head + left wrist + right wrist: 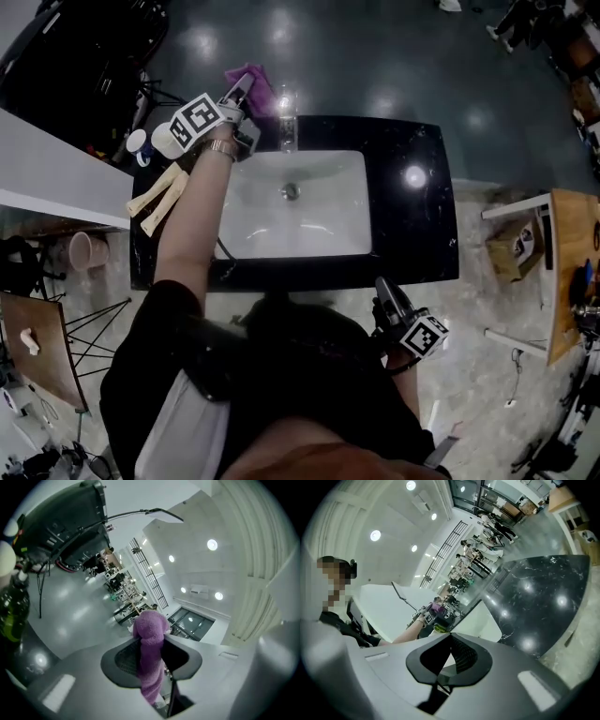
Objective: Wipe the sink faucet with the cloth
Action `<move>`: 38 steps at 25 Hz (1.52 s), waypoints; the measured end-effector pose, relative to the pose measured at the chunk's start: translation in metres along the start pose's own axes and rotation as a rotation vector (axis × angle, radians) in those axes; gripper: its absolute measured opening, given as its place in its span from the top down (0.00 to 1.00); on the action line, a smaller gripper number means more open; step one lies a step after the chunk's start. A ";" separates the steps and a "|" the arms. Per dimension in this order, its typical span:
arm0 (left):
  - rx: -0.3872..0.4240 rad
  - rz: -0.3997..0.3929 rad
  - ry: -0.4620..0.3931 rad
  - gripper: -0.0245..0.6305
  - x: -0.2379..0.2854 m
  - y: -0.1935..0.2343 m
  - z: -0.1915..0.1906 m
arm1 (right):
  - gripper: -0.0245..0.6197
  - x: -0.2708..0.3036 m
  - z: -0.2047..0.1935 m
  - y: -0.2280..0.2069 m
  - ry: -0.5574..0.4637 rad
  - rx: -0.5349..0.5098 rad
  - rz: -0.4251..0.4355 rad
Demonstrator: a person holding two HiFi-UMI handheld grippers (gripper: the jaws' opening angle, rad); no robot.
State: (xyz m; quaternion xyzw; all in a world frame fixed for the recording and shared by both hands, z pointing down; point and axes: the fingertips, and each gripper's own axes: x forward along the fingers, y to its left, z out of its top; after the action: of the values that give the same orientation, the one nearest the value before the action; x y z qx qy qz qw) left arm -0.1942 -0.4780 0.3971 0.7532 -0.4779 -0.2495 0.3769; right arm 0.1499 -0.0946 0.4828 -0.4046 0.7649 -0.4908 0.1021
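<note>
Two tools: left tool (243, 90), right tool (384, 288); one cloth (254, 79); one faucet (286, 118); one sink (330, 217).

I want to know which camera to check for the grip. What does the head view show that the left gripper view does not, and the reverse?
Only the head view: the white sink, the faucet at its far edge, the black counter, and the right tool in front of the counter. Only the left gripper view: the jaws of the left tool pressed on the cloth from both sides, and ceiling lights. Both: the purple cloth in the left tool.
</note>
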 end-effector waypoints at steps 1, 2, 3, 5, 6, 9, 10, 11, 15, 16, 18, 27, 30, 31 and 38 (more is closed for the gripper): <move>-0.031 -0.019 0.010 0.78 0.009 0.005 -0.004 | 0.94 0.003 -0.001 -0.001 -0.002 0.007 -0.013; -0.055 -0.034 0.027 0.78 0.017 0.010 -0.010 | 0.94 0.006 0.000 -0.001 -0.006 0.013 -0.025; -0.072 -0.041 0.046 0.78 0.024 0.016 -0.016 | 0.94 0.009 0.001 -0.002 -0.011 0.019 -0.036; -0.080 -0.030 0.088 0.79 0.034 0.032 -0.030 | 0.94 0.015 0.002 -0.004 -0.022 0.031 -0.055; -0.075 -0.014 0.108 0.79 0.036 0.041 -0.037 | 0.94 0.018 0.002 -0.006 -0.026 0.037 -0.063; -0.037 0.072 0.189 0.79 0.038 0.075 -0.068 | 0.94 0.024 -0.002 -0.012 -0.032 0.063 -0.083; -0.027 0.107 0.222 0.79 0.038 0.088 -0.081 | 0.94 0.025 -0.003 -0.013 -0.035 0.070 -0.088; -0.022 0.143 0.252 0.79 0.037 0.100 -0.092 | 0.94 0.027 -0.003 -0.013 -0.037 0.072 -0.092; -0.025 0.256 0.338 0.79 0.033 0.138 -0.122 | 0.94 0.031 -0.003 -0.013 -0.050 0.076 -0.104; -0.027 0.276 0.356 0.79 0.033 0.144 -0.127 | 0.94 0.031 -0.003 -0.013 -0.054 0.079 -0.107; -0.030 0.301 0.380 0.79 0.032 0.152 -0.133 | 0.94 0.028 -0.004 -0.013 -0.063 0.077 -0.108; -0.073 0.146 0.324 0.79 0.024 0.105 -0.102 | 0.94 0.017 -0.002 -0.015 -0.089 0.068 -0.097; 0.051 -0.018 0.312 0.79 0.014 0.043 -0.075 | 0.94 0.016 -0.002 -0.017 -0.089 0.077 -0.081; 0.126 -0.070 0.322 0.79 0.008 0.018 -0.069 | 0.94 0.016 -0.002 -0.016 -0.086 0.077 -0.072; 0.996 -0.204 0.668 0.79 -0.029 -0.073 -0.112 | 0.94 0.007 0.001 -0.014 -0.105 0.090 -0.035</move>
State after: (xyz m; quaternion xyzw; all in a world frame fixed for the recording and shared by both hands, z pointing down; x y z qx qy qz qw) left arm -0.0846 -0.3960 0.4047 0.9186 -0.3183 0.2193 0.0829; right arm 0.1528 -0.1031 0.4960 -0.4379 0.7284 -0.5046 0.1517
